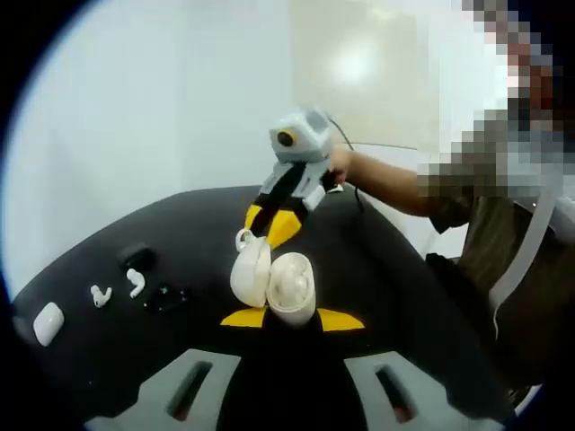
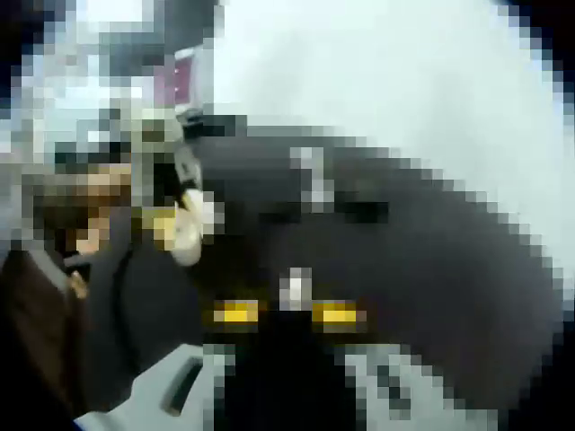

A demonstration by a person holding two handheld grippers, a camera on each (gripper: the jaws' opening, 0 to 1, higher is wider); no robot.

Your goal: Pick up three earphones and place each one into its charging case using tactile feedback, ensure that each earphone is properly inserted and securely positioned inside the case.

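Left gripper view looks low and close across the black table point(image 1: 377, 260) toward the person. Right gripper view, heavily pixelated, faces back over the same table point(image 2: 449, 269).

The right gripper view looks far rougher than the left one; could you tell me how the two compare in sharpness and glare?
Left gripper view: sharp, with fisheye bending, a soft glare patch on the pale wall, and the open white oval charging case crisp. Right gripper view: blocky all over, so the small white piece between the yellow tips cannot be identified.

open white case point(image 1: 272, 278): 1 | closed white case point(image 1: 48, 323): 1 | loose earphones point(image 1: 136, 283): 2 | black cases point(image 1: 135, 255): 2
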